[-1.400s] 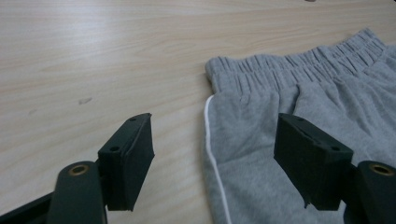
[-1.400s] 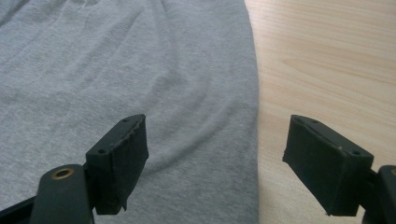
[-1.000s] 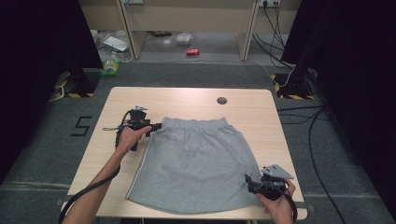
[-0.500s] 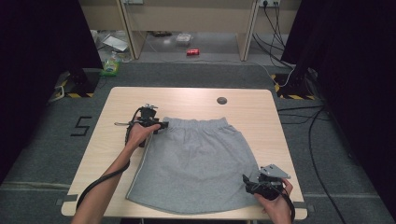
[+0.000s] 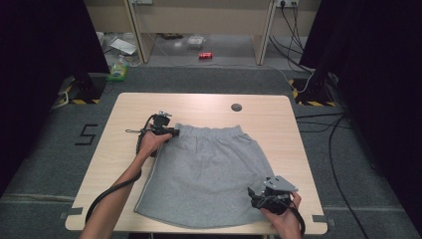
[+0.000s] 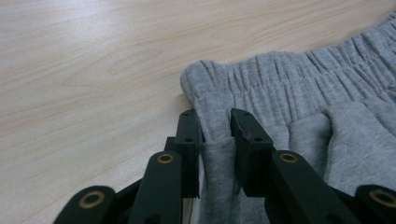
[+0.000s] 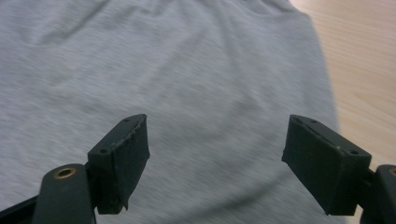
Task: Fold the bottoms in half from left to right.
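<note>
Even overhead light, dark surroundings; right gripper view seems slightly blurred.

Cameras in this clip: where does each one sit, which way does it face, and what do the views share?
High view: above the table's near side, looking forward and down; both forearms enter from the bottom.
Left gripper view: on the left claw, looking along its jaws, which have just closed on the grey skirt's waistband corner.
Right gripper view: on the right claw, jaws open over the cloth near its side edge.
All three share the skirt and the tabletop.
</note>
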Action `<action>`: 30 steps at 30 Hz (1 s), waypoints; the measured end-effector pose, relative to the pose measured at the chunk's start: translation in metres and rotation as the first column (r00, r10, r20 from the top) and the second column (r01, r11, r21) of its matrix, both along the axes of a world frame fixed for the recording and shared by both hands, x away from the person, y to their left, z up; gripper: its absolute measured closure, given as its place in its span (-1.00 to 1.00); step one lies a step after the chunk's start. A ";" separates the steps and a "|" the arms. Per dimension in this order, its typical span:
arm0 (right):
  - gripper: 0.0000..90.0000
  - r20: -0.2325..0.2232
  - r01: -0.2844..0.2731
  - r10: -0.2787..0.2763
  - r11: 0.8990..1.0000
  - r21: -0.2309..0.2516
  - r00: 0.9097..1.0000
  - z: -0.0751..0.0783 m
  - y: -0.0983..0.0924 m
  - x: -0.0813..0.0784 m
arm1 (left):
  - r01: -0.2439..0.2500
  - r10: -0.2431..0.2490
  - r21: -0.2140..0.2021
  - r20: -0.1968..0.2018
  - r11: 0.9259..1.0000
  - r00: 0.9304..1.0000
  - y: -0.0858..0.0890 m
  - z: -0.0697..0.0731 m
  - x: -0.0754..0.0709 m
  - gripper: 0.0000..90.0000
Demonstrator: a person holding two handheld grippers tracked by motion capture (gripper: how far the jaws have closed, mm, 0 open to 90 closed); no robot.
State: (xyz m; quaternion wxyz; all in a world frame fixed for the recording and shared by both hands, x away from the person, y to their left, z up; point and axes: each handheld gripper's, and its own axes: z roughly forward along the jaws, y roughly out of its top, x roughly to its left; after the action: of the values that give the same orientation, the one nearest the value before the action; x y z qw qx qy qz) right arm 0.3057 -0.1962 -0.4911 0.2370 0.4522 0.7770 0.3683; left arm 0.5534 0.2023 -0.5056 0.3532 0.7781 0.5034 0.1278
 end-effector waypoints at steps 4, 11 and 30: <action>-0.49 0.018 -0.058 0.058 0.998 0.002 0.998 0.004 0.024 -0.003 | 0.006 -0.006 -0.001 -0.011 1.000 1.000 0.000 0.001 0.001 0.68; -0.46 0.038 -0.157 0.157 0.987 0.013 0.987 0.006 0.071 -0.005 | 0.006 -0.006 -0.003 0.007 1.000 1.000 0.001 -0.001 -0.001 0.69; -0.39 -0.004 -0.395 0.395 0.919 0.008 0.919 0.003 0.198 -0.002 | 0.002 -0.001 -0.036 0.041 0.999 0.999 0.004 -0.005 -0.002 0.70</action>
State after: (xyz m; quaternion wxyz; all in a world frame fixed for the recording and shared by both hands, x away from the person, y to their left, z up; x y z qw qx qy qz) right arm 0.3032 0.0019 -0.4878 0.1542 0.2881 0.8515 0.4101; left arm 0.5515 0.2066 -0.5109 0.3773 0.7693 0.4977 0.1345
